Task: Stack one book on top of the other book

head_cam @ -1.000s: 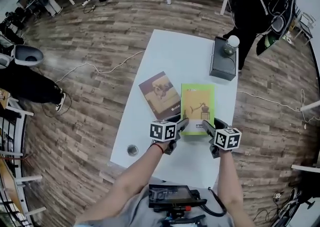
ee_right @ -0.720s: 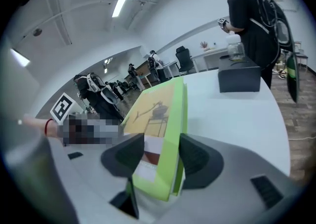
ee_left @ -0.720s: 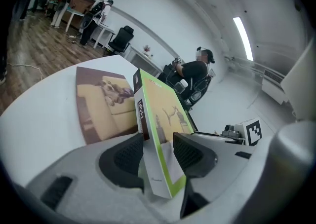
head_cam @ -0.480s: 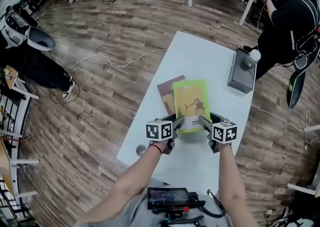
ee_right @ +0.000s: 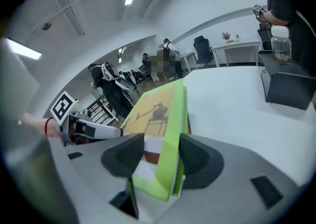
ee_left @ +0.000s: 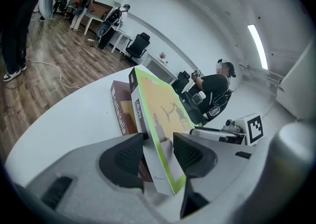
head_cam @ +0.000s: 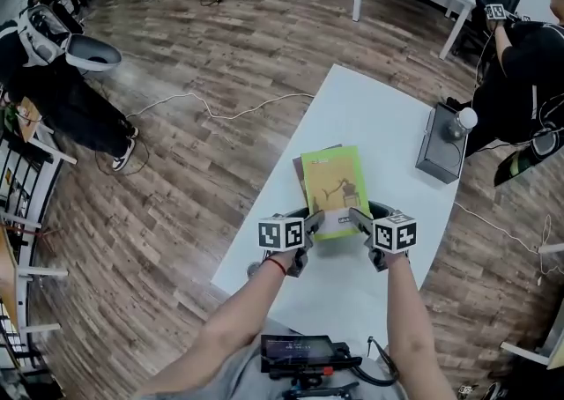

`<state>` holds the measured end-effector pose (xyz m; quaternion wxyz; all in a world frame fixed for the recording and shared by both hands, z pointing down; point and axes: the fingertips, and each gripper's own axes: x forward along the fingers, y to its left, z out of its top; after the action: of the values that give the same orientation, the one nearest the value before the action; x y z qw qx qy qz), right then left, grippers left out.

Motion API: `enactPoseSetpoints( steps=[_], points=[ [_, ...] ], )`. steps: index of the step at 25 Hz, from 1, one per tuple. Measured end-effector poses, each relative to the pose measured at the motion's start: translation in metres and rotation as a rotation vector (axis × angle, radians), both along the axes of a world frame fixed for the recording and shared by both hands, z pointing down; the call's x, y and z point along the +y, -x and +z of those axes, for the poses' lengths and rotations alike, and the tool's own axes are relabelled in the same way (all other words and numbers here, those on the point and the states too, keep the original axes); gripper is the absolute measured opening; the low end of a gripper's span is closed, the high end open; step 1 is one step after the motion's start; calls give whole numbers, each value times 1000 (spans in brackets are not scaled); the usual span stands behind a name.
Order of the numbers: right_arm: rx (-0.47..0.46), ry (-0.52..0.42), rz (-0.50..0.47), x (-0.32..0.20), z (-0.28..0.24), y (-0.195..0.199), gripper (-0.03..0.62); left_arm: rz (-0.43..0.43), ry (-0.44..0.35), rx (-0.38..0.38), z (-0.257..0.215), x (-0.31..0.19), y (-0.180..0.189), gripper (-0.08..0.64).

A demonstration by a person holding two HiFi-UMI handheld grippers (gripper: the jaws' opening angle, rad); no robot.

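A green book (head_cam: 333, 182) is held at its two near corners, one gripper on each. My left gripper (head_cam: 313, 220) is shut on its near left corner, and my right gripper (head_cam: 357, 218) is shut on its near right corner. The book lies over a brown book (head_cam: 300, 169) on the white table (head_cam: 370, 107), and only a sliver of brown shows at its left edge. In the left gripper view the green book (ee_left: 163, 114) sits tilted between the pads, with the brown book (ee_left: 121, 112) underneath. The right gripper view shows the green book (ee_right: 158, 114) clamped at its edge.
A black box (head_cam: 439, 153) with a clear bottle (head_cam: 460, 122) on it stands at the table's far right. One person (head_cam: 529, 55) stands beyond that corner and another (head_cam: 62, 81) at the far left. A white cable (head_cam: 220, 114) lies on the wood floor.
Both grippers have carried the green book to the left, from beside the brown book to over it. The brown book is now almost covered.
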<state>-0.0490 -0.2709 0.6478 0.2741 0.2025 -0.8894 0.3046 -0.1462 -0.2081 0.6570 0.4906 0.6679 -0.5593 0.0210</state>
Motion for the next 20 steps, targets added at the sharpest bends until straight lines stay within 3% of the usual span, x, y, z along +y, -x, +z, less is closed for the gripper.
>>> enactPoseSetpoints(
  steps=[11, 20],
  points=[
    [14, 45, -77, -14, 15, 16, 230, -14, 50, 0, 14, -3, 8, 196],
    [32, 13, -119, -18, 17, 21, 230, -13, 74, -33, 17, -5, 11, 196]
  ],
)
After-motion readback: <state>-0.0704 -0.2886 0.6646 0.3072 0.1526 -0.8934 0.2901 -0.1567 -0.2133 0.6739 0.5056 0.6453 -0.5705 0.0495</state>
